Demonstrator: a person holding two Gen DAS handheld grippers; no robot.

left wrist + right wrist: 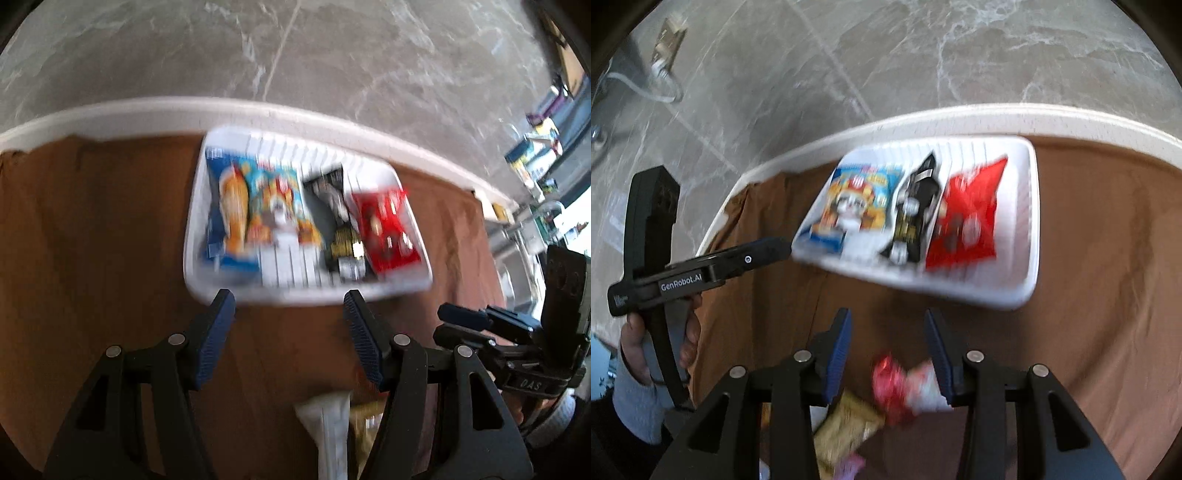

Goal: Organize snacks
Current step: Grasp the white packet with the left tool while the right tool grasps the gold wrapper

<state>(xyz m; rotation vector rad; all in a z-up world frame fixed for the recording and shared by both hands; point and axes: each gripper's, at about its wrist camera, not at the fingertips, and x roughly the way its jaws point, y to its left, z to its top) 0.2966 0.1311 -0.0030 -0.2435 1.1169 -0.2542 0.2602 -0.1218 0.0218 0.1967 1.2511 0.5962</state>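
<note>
Brown surface [110, 240] carries a white tray [229, 291] with three snack bags. Left tongs [288, 332] gape about halfway, empty, just short of the tray. Right tongs [888, 354] stand narrower, empty, above a red wrapper [890, 384] and a tan packet [846, 428].

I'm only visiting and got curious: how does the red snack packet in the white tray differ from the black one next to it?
The red packet is wide, while the black packet is narrow. The red packet lies nearest one end of the white tray; the black packet sits between it and a blue-and-orange packet. The red packet looks puffed and crinkled, the black one slimmer. Both lie lengthwise across the tray, side by side. The blur hides their print.
</note>
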